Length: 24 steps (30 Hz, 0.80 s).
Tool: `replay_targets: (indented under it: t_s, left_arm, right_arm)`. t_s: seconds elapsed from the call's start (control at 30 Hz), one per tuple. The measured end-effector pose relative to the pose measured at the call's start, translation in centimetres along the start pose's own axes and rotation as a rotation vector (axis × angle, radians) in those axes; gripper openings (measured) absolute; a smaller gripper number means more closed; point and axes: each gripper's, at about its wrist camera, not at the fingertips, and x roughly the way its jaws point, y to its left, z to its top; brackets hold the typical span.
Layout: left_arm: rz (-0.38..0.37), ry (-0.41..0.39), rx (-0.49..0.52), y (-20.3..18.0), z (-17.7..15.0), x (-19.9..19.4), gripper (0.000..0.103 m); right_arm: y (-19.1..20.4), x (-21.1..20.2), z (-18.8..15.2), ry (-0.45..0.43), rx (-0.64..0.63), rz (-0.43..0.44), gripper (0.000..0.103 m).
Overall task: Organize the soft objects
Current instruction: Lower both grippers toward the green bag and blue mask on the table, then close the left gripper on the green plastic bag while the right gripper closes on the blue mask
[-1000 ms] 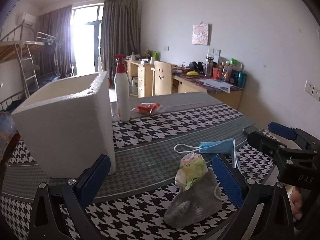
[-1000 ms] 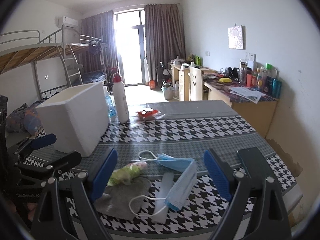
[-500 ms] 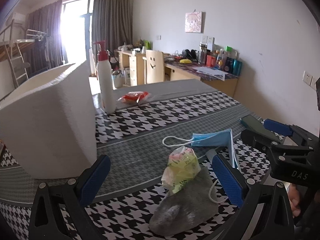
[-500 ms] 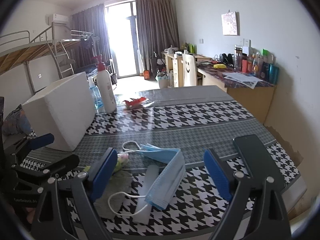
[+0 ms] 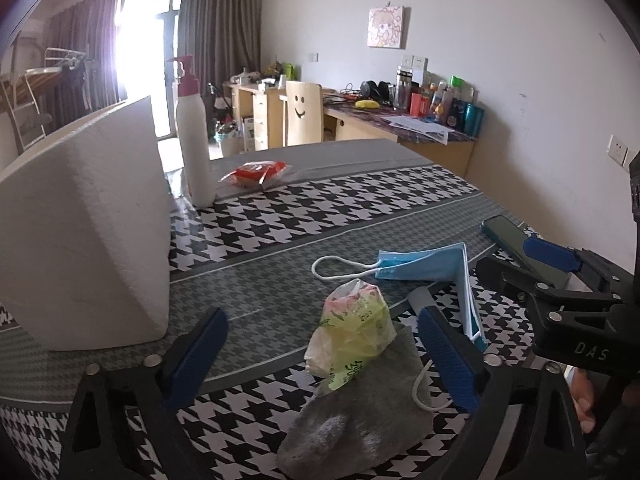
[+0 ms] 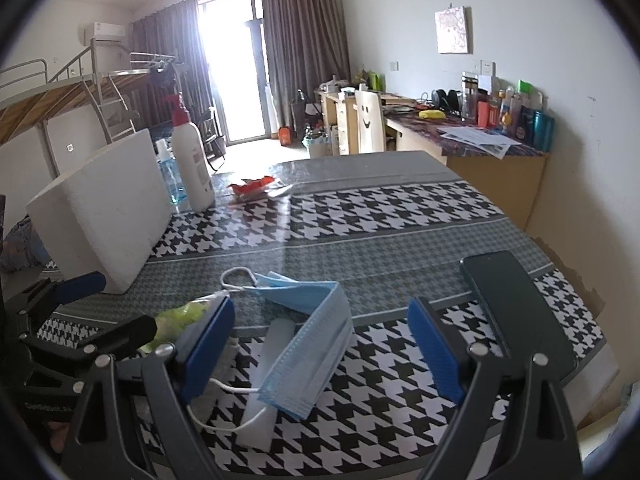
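Foam box (image 5: 80,232) left – phone (image 6: 516,312) beside mask (image 6: 308,344).

1. Pale walls (image 6: 540,20) and a white ceiling enclose the room.
2. At the far end a tall glass door (image 6: 236,76) blazes with daylight, with brown curtains (image 6: 304,60) hanging on either side.
3. Upper left of the right-wrist view: a metal bunk bed (image 6: 60,88) with a ladder, and an air conditioner (image 6: 105,31) above.
4. Along the right wall runs a cluttered wooden desk (image 6: 480,148), with a chair (image 6: 369,122) bearing a smiley face.
5. A small picture (image 5: 386,27) hangs on that wall.
6. A socket (image 5: 617,149) sits low at right.
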Motion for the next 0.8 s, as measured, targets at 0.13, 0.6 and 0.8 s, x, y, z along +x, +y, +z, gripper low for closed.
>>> replay_targets:
  t_s: [0.13, 0.6, 0.8]
  left_arm:
    - [-0.013, 0.018, 0.005, -0.3, -0.1, 0.7, 0.086]
    - [-0.069, 0.124, -0.015, -0.2, -0.4, 3.4, 0.052]
    - [-0.094, 0.156, -0.028, 0.0, -0.6, 4.2, 0.037]
  right_arm:
    - [-0.4, 0.5, -0.1, 0.015, 0.005, 0.001, 0.091]
    - [-1.4, 2.7, -0.4, 0.081, 0.011, -0.006, 0.091]
    - [-1.9, 3.7, -0.4, 0.111, 0.024, -0.01, 0.091]
